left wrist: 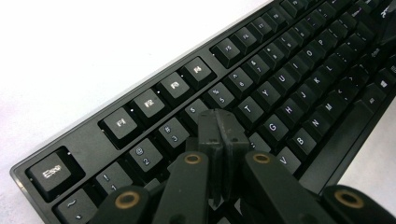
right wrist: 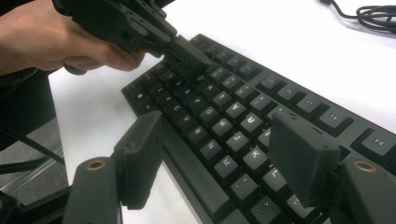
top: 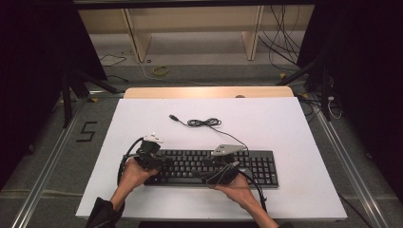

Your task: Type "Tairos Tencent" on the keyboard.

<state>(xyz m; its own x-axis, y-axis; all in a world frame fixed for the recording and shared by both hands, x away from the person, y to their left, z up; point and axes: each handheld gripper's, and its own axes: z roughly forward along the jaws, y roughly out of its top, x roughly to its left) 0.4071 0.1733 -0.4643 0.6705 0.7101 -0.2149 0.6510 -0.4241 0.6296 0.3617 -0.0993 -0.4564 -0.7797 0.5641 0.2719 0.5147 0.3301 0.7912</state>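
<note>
Keyboard (left wrist: 289, 88) beneath closed left gripper (left wrist: 219, 126)

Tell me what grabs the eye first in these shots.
The long black plastic keyboard near the front of the white table, with a hand and claw at each end. The left claw is shut, tips over the keys near R; whether they touch a key is unclear. The right claw stands open over the keyboard's front edge. A coiled black cable lies behind.
</note>
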